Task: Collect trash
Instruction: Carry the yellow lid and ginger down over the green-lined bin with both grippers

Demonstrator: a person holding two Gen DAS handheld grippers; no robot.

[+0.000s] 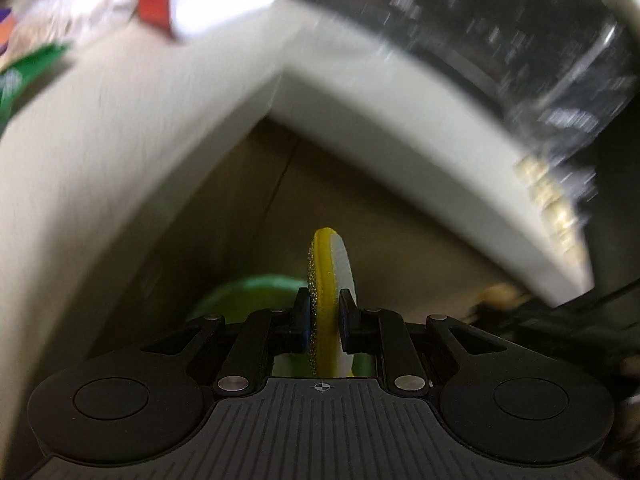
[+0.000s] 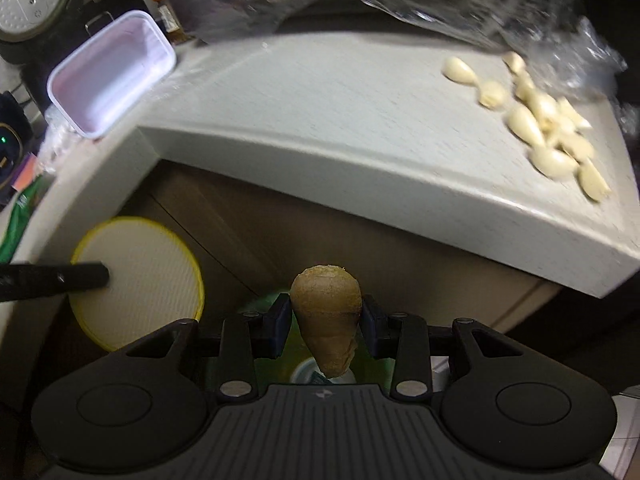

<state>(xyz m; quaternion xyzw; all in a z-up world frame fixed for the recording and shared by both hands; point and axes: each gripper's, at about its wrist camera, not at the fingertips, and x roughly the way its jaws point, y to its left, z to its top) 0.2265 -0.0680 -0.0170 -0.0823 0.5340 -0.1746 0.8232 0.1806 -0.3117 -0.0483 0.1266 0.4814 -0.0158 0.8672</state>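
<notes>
A home kitchen is showing here: peeled garlic cloves are lying at two o'clock on a pale countertop, a rice cooker sitting at ten o'clock

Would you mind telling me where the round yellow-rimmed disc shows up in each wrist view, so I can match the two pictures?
Left wrist view: the yellow-rimmed disc stands edge-on at bottom centre, clamped in the left gripper.
Right wrist view: the disc shows its flat white face at lower left, a black finger across it.
Shared landmark: the pale countertop corner.

One round pad — one ginger piece
</notes>
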